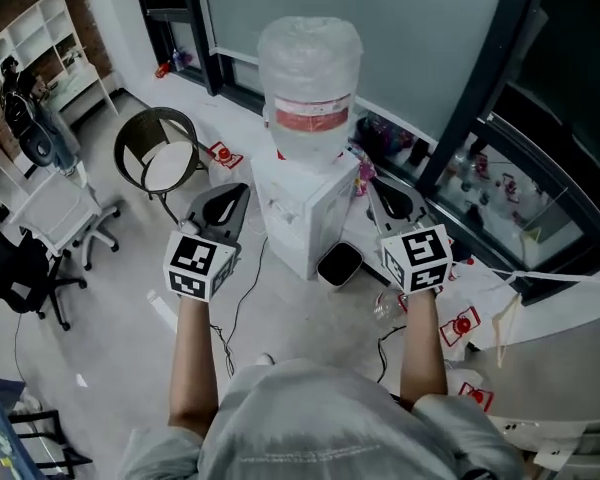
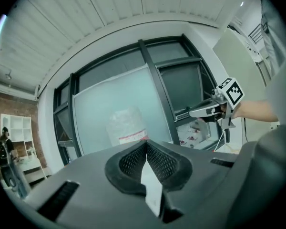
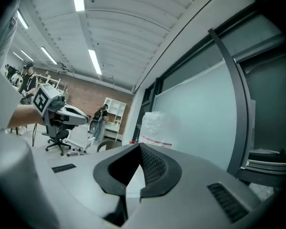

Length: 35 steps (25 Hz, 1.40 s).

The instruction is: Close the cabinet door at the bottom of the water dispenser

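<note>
The white water dispenser (image 1: 305,213) stands on the floor ahead of me, with a large clear bottle (image 1: 310,73) on top. Its bottom cabinet door is hidden from this steep angle. My left gripper (image 1: 240,193) is held up at the dispenser's left, jaws shut and empty. At its right, my right gripper (image 1: 373,185) is likewise shut with nothing in it. In the left gripper view the closed pads (image 2: 146,143) point level at the bottle (image 2: 126,125), and the right gripper (image 2: 214,109) shows beside them. The right gripper view has closed pads (image 3: 139,147), the bottle (image 3: 157,128) and the left gripper (image 3: 62,113).
A small black bin (image 1: 340,263) sits on the floor at the dispenser's right front corner. A round black-framed chair (image 1: 160,158) stands to the left, office chairs (image 1: 65,213) farther left. Cables trail over the floor. Dark-framed windows (image 1: 480,138) run behind.
</note>
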{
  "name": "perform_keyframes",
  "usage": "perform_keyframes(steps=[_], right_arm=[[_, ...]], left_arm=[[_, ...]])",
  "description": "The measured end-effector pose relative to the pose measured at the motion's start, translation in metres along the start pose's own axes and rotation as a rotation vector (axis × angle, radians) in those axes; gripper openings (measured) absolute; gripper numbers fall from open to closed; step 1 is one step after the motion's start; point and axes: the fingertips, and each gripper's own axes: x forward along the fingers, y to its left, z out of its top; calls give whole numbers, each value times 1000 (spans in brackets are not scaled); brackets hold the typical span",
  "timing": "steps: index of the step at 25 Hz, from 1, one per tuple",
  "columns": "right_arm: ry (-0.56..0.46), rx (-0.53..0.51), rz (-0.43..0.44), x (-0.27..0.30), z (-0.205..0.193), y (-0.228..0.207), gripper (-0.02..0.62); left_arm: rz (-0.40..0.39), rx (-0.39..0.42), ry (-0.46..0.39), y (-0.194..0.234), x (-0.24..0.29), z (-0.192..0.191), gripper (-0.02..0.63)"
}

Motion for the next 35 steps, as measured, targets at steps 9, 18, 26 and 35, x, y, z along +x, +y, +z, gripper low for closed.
perform_keyframes(steps=[9, 18, 26, 35], right_arm=[[-6, -38, 18, 23, 19, 28, 28], [2, -76, 24, 32, 28, 41, 28], [11, -76, 13, 35, 21, 44, 28], [37, -53, 39, 34, 4, 53, 28]], left_arm=[[21, -10, -44, 27, -5, 10, 20], [1, 18, -56, 37, -10, 11, 20], [-12, -4, -28, 42, -9, 1, 20], [-9, -17, -23, 37, -11, -8, 21]])
